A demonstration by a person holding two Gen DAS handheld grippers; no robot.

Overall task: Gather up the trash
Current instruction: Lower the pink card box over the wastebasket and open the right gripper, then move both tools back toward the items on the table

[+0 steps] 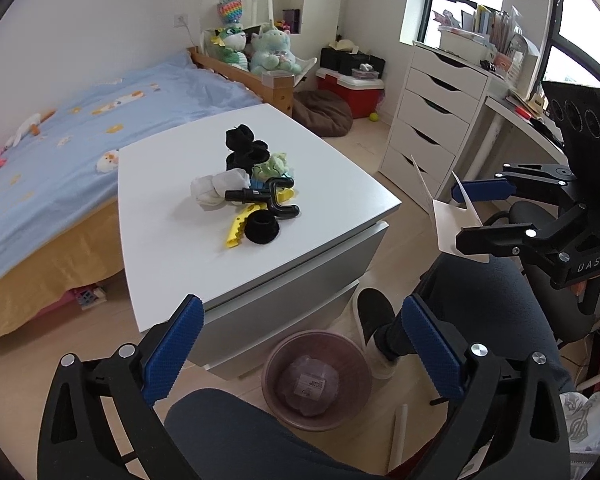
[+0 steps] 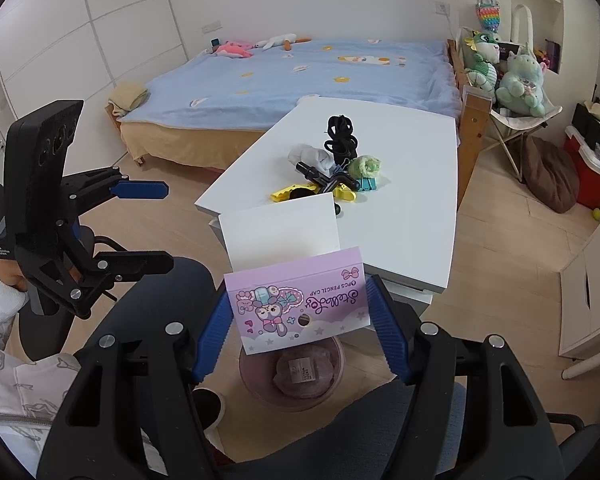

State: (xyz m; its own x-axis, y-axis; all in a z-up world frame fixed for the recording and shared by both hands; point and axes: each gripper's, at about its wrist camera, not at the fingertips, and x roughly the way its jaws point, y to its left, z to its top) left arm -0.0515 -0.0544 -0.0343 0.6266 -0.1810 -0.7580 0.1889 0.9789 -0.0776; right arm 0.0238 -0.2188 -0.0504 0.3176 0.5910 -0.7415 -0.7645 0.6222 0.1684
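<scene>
- The right gripper clamped a pink pencil-cap box by its sides, flap raised, above the pink waste bin on the floor.
- The left gripper stood wide open, empty.
- Judged step: carrying the box to the bin; next calls for releasing it there.
- More clutter waited on the white table.

Pink cartoon-printed box, translucent pink bin

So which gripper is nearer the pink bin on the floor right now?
Too close to call. The left gripper hangs open and empty above the pink bin; the right gripper, shut on the pencil-cap box, hangs above it too.
</scene>
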